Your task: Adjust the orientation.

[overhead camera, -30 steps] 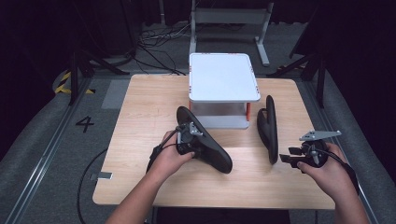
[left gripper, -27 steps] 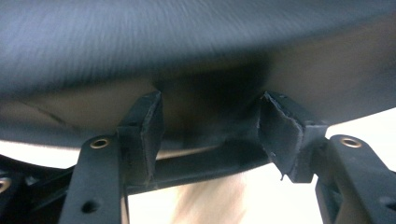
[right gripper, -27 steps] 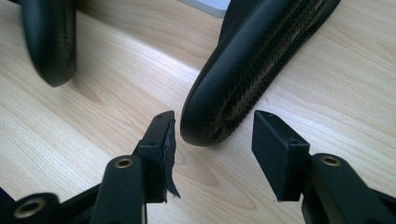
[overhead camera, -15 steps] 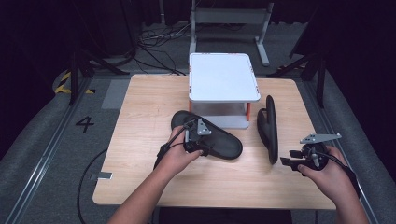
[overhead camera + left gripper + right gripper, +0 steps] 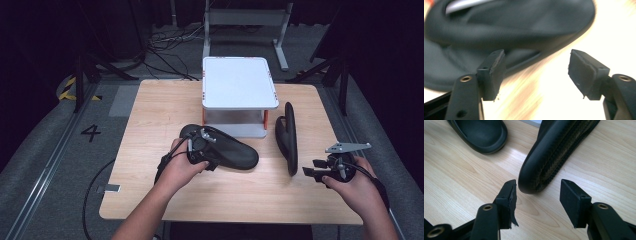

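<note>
In the high view the left gripper point(image 5: 204, 149) sits left of centre in the frame, held by the left hand point(image 5: 181, 167), right over the near end of a black slipper point(image 5: 231, 152) that lies flat on the wooden table point(image 5: 150, 110), sole down, its length running toward the right of the frame; in the left gripper view the jaws stand well apart with bare tabletop between them — they have just been opening, and nothing lies between the pads; the slipper point(image 5: 506, 32) fills the upper left of that frame, badly blurred, and seems to lie just beyond the left pad rather than touching it. The second slipper point(image 5: 289, 136) stands on its edge right of centre in the high view, beside the white two-tier stand point(image 5: 239, 82) at upper centre, well apart from the first slipper; the right gripper point(image 5: 312, 173) is at the lower right of the frame in the right hand point(image 5: 352, 184), pointing left toward that slipper's near end. In the right gripper view its jaws are parted too, having just been opening a little further; the ribbed-soled end of the tipped slipper point(image 5: 554, 152) lies just beyond the gap, clear of both pads, and the flat slipper's end point(image 5: 480, 133) shows at upper left.
</note>
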`<action>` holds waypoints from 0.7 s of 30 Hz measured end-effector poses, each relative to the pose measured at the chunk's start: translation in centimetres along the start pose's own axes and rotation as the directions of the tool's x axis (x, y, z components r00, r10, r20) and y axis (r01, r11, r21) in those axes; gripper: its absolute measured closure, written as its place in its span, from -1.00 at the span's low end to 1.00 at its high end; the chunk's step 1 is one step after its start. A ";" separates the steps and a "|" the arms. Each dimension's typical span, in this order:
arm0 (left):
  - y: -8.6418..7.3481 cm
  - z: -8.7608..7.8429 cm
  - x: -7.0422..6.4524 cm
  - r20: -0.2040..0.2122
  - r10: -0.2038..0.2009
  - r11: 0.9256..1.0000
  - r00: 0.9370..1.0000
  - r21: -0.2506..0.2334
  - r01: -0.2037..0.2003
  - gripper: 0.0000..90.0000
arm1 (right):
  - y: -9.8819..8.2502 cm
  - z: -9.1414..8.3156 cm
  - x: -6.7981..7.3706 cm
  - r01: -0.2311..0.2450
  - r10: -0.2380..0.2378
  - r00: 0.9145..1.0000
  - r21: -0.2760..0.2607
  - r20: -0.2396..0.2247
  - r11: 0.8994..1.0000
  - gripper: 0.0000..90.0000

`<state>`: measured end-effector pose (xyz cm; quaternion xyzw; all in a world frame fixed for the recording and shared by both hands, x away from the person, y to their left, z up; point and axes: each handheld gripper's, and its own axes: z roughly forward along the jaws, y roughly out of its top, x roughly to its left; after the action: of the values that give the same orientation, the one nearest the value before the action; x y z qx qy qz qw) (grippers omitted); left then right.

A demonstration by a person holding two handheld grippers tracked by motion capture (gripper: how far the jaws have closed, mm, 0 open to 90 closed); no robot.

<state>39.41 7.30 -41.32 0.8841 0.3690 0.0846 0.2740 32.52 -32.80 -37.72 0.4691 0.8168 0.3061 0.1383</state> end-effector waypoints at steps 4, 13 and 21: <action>-0.2 0.8 0.2 0.008 -0.059 0.998 0.998 -0.006 0.059 -0.42 | 0.2 0.5 0.4 0.018 -0.018 1.000 0.008 -0.004 1.000 0.04; 0.0 2.5 -0.2 0.067 -0.134 0.990 0.989 -0.040 0.137 -0.55 | 1.0 1.7 2.6 0.087 -0.088 0.996 -0.009 -0.030 0.996 0.01; -0.2 2.6 -0.1 0.035 -0.109 0.994 0.993 -0.010 0.109 -0.50 | 2.2 3.6 5.4 0.168 -0.170 0.981 -0.020 -0.094 0.986 -0.03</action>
<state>40.08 6.23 -43.61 0.8623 0.4116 0.0566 0.2896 33.06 -26.05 -38.80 0.3820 0.8575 0.3201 0.1272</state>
